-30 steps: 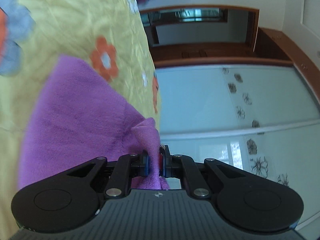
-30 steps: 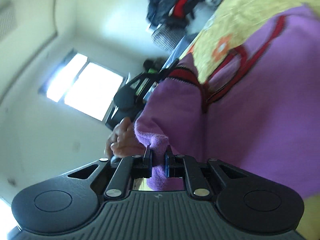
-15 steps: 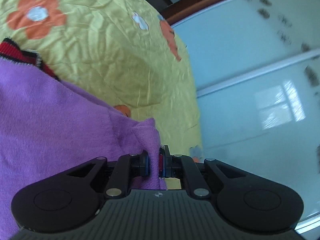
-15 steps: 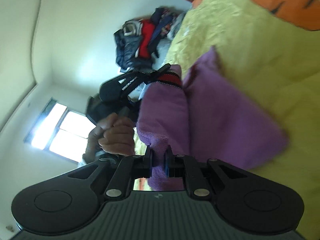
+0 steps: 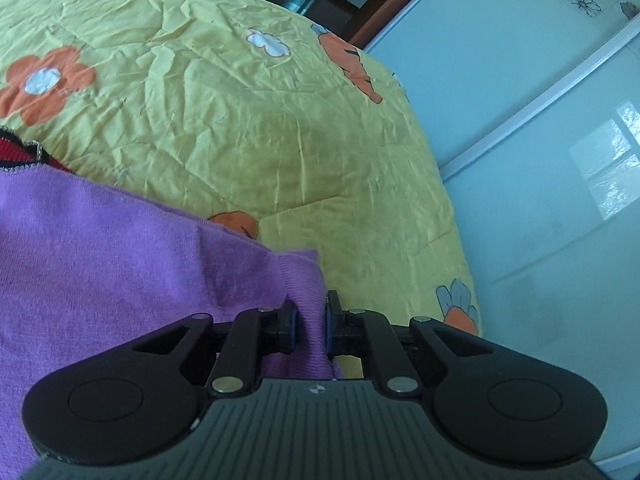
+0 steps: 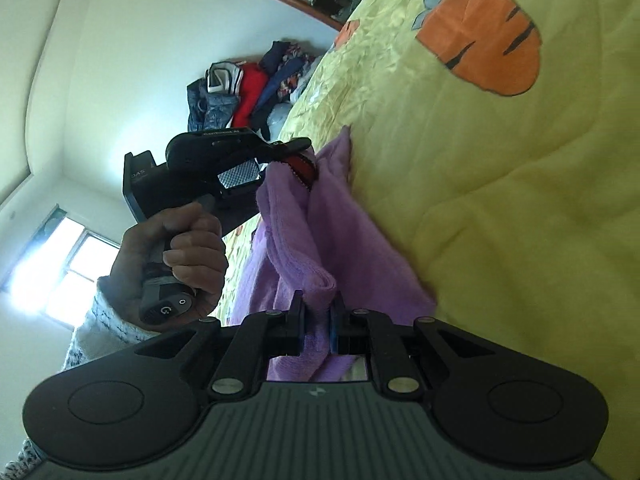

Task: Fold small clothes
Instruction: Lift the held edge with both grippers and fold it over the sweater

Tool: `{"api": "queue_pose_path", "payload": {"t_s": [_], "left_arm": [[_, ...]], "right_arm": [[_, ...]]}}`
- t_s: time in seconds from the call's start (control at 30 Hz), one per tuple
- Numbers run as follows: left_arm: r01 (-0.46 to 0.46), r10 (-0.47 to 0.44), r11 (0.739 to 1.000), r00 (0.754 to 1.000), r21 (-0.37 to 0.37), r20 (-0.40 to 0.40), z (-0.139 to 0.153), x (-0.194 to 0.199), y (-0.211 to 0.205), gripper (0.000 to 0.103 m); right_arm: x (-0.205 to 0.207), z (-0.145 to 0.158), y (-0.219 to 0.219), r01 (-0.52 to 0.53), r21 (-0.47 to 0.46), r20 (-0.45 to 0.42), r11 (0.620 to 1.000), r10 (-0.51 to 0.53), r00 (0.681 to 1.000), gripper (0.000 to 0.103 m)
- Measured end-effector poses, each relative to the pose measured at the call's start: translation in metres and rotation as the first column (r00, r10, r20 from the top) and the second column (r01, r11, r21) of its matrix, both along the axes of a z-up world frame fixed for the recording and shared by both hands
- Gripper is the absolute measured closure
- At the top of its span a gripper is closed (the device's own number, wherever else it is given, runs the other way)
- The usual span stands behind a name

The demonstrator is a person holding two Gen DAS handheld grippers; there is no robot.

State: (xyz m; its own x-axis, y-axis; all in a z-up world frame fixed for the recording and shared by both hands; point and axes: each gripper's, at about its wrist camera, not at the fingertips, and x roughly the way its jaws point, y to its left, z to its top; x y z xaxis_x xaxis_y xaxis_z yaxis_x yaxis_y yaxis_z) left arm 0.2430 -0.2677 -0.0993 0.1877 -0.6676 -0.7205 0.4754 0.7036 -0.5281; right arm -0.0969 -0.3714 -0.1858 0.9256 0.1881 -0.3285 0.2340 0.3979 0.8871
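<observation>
Garment: purple sweater, draped over the yellow quilt, red trim away from me.
Left gripper: clamped on one purple corner.
Right gripper: pinching a bunched edge.
Technique: I should keep both corners level and taut, laying edge onto edge.

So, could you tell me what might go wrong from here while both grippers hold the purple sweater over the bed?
1. The right gripper pinches only a small bunched fold of the purple sweater; a tug might slip it free.
2. The left gripper also grips just a corner, so uneven pulling may skew the fold.
3. The sweater lies close to the edge of the yellow quilt and could slide off.
</observation>
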Motion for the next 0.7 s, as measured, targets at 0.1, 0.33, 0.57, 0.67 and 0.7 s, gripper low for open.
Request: {"api": "queue_pose_path", "payload": {"t_s": [0.1, 0.33, 0.57, 0.67, 0.7], "left_arm": [[-0.013, 0.013, 1.000, 1.000, 0.009, 0.021, 0.000, -0.004, -0.006, 0.090], [0.026, -0.026, 1.000, 0.998, 0.004, 0.048, -0.006, -0.016, -0.026, 0.095], [0.013, -0.014, 0.998, 1.000, -0.060, -0.013, -0.005, -0.013, -0.022, 0.073], [-0.021, 0.027, 0.989, 0.999, -0.147, 0.037, 0.024, -0.011, 0.019, 0.028], [-0.035, 0.044, 0.986, 0.997, -0.164, 0.056, 0.033, -0.013, 0.036, 0.015]], "right_arm": [[-0.010, 0.000, -0.001, 0.026, -0.026, -0.008, 0.999, -0.026, 1.000, 0.092], [-0.020, 0.009, 0.003, 0.040, -0.078, 0.001, 0.996, -0.040, 0.999, 0.094], [-0.030, 0.024, 0.007, 0.026, -0.182, -0.095, 0.983, -0.044, 0.995, 0.073], [-0.044, 0.047, 0.003, 0.044, -0.309, -0.070, 0.950, -0.068, 0.995, 0.053], [-0.043, 0.053, -0.001, 0.030, -0.338, -0.064, 0.941, -0.055, 0.996, 0.052]]}}
